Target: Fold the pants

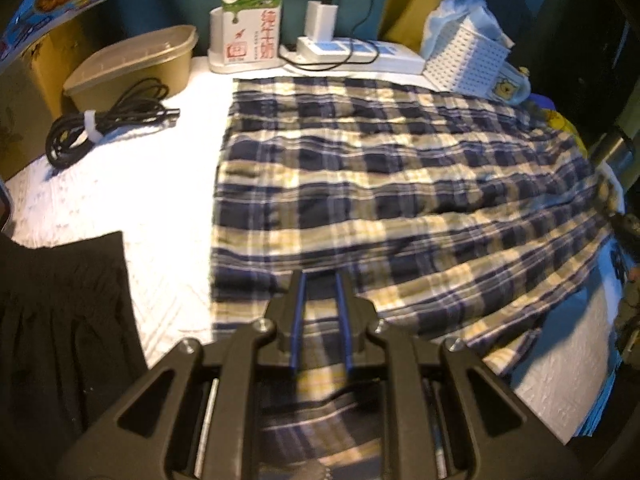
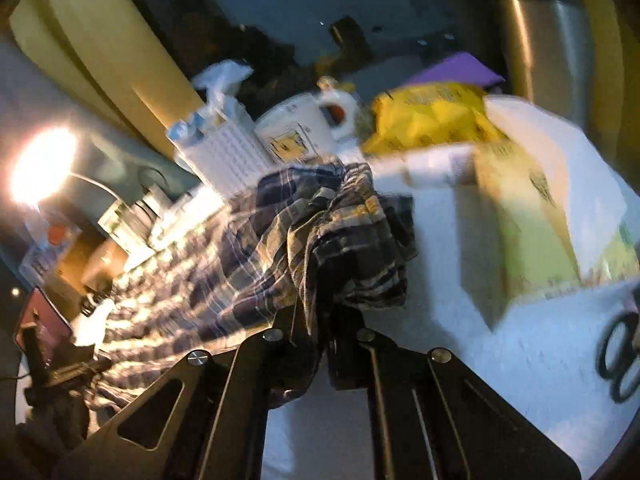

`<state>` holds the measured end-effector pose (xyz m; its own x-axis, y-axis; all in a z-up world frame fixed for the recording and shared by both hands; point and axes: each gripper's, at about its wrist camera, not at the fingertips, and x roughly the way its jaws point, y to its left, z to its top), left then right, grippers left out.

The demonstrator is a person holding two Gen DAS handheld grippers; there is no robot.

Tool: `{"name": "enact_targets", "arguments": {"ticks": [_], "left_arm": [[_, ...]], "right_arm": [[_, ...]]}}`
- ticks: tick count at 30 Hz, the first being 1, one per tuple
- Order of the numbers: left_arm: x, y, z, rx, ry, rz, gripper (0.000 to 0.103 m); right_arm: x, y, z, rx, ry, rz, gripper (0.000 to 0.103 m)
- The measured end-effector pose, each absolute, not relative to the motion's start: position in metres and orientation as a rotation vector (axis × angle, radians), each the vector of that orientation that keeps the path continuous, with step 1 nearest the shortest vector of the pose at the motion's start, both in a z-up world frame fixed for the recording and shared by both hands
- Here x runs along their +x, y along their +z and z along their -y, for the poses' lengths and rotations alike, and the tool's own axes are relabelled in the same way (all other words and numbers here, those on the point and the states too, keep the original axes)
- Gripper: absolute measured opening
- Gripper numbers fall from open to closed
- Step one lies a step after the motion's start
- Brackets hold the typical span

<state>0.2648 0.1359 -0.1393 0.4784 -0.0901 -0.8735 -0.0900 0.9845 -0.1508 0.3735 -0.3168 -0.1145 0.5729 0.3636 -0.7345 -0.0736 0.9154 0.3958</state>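
The blue, cream and olive plaid pants [image 1: 400, 184] lie spread flat on a white padded surface [image 1: 160, 216], filling the middle of the left wrist view. My left gripper [image 1: 321, 276] sits at their near edge, its blue-padded fingers [image 1: 300, 320] narrowly apart with plaid cloth between and under them. In the blurred right wrist view, the other end of the pants [image 2: 340, 232] is bunched into a raised fold. My right gripper [image 2: 318, 312] is shut on that fold, and cloth hangs down between its black fingers.
A black garment [image 1: 60, 300] lies at the near left. A coiled black cable [image 1: 108, 120], a lidded tub [image 1: 132, 64], a carton [image 1: 252, 20], a power strip [image 1: 360, 50] and a white perforated basket [image 1: 464, 60] line the far edge. A yellow-green box [image 2: 532, 216] and scissors [image 2: 620, 356] lie to the right.
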Motion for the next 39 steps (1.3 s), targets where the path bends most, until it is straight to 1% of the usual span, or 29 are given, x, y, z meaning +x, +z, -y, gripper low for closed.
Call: {"name": "enact_targets", "arguments": {"ticks": [1, 2, 3, 5, 6, 8, 11, 14, 16, 17, 18, 19, 22, 29, 35, 39], "left_arm": [[0.266, -0.138, -0.135, -0.185, -0.003, -1.071, 0.016], [0.267, -0.137, -0.135, -0.186, -0.004, -1.069, 0.016], [0.269, -0.136, -0.134, -0.187, -0.005, -1.065, 0.016], [0.269, -0.130, -0.136, -0.195, -0.003, -1.049, 0.016], [0.269, -0.127, -0.136, -0.197, 0.002, -1.041, 0.016], [0.271, -0.123, -0.138, -0.201, 0.011, -1.025, 0.016], [0.273, -0.118, -0.140, -0.202, 0.023, -0.993, 0.016], [0.274, -0.117, -0.143, -0.210, 0.035, -0.981, 0.016], [0.274, -0.118, -0.146, -0.216, 0.034, -0.979, 0.016], [0.275, -0.118, -0.147, -0.218, 0.034, -0.979, 0.016], [0.275, -0.118, -0.148, -0.220, 0.034, -0.980, 0.016], [0.276, -0.119, -0.150, -0.221, 0.034, -0.980, 0.016], [0.274, -0.119, -0.152, -0.221, 0.033, -0.978, 0.016], [0.272, -0.111, -0.162, -0.233, 0.026, -0.941, 0.016], [0.260, -0.102, -0.173, -0.255, 0.006, -0.896, 0.016], [0.247, -0.098, -0.190, -0.285, 0.009, -0.869, 0.016]], "right_arm": [[0.374, -0.121, 0.320, 0.357, 0.259, -0.953, 0.012], [0.375, -0.128, 0.324, 0.392, 0.249, -0.972, 0.023], [0.374, -0.130, 0.326, 0.415, 0.246, -0.971, 0.038], [0.373, -0.131, 0.327, 0.447, 0.262, -0.955, 0.052], [0.375, -0.131, 0.325, 0.439, 0.264, -0.953, 0.055], [0.381, -0.134, 0.319, 0.420, 0.266, -0.953, 0.057], [0.396, -0.133, 0.309, 0.385, 0.251, -0.935, 0.058], [0.409, -0.135, 0.307, 0.414, 0.247, -0.930, 0.058], [0.413, -0.136, 0.310, 0.457, 0.252, -0.925, 0.058], [0.415, -0.137, 0.314, 0.493, 0.263, -0.919, 0.048], [0.415, -0.137, 0.316, 0.505, 0.267, -0.916, 0.013], [0.416, -0.137, 0.317, 0.508, 0.269, -0.917, 0.008], [0.406, -0.111, 0.305, 0.375, 0.276, -0.824, 0.007], [0.399, -0.046, 0.266, 0.262, 0.345, -0.704, 0.006], [0.389, -0.003, 0.178, 0.116, 0.510, -0.636, 0.006], [0.374, -0.004, 0.102, 0.005, 0.657, -0.644, 0.006]]}}
